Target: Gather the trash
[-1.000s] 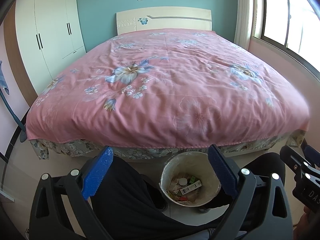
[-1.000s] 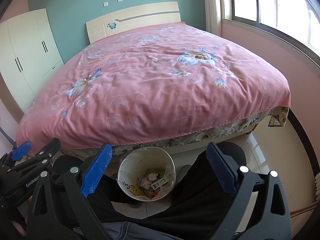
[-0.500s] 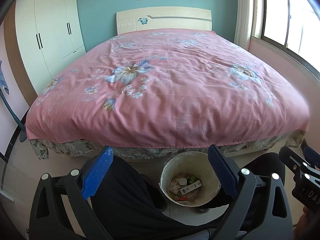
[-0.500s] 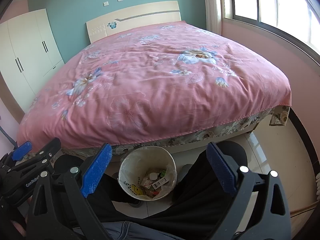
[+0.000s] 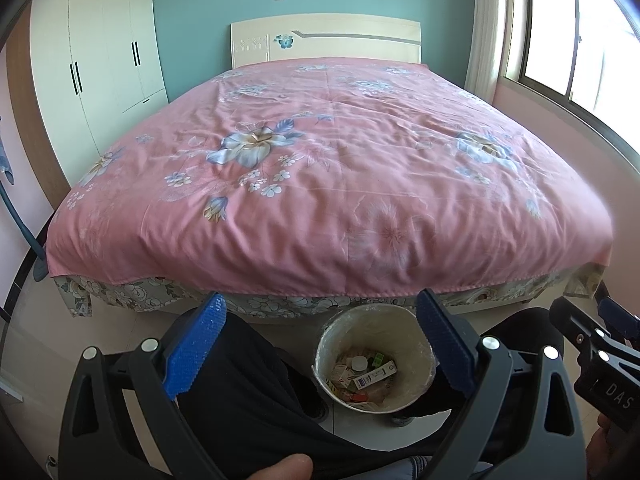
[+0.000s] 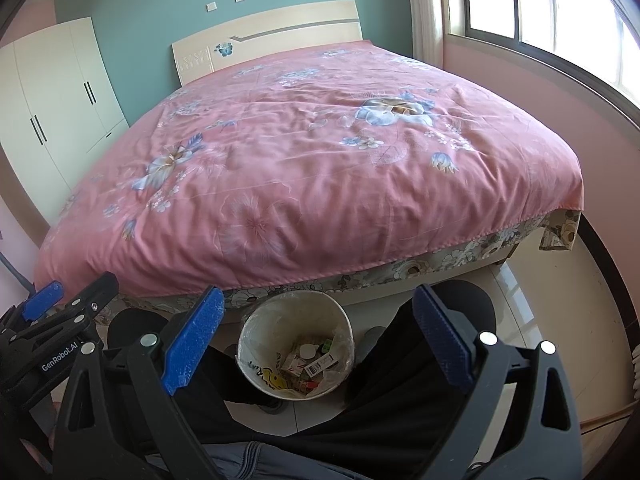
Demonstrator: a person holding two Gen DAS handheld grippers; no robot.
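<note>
A round white trash bin (image 5: 374, 322) stands on the floor at the foot of the bed, between the person's legs. It holds several small boxes and wrappers (image 5: 366, 372). It also shows in the right wrist view (image 6: 296, 316) with the same trash (image 6: 310, 364) inside. My left gripper (image 5: 322, 338) is open and empty, held above and in front of the bin. My right gripper (image 6: 318, 334) is open and empty too, above the bin. Each gripper shows at the edge of the other's view.
A large bed with a pink floral cover (image 5: 328, 168) fills the room ahead. A white wardrobe (image 5: 96, 60) stands at the left and a window (image 5: 580, 36) at the right. The person's black-trousered legs (image 5: 244, 392) flank the bin.
</note>
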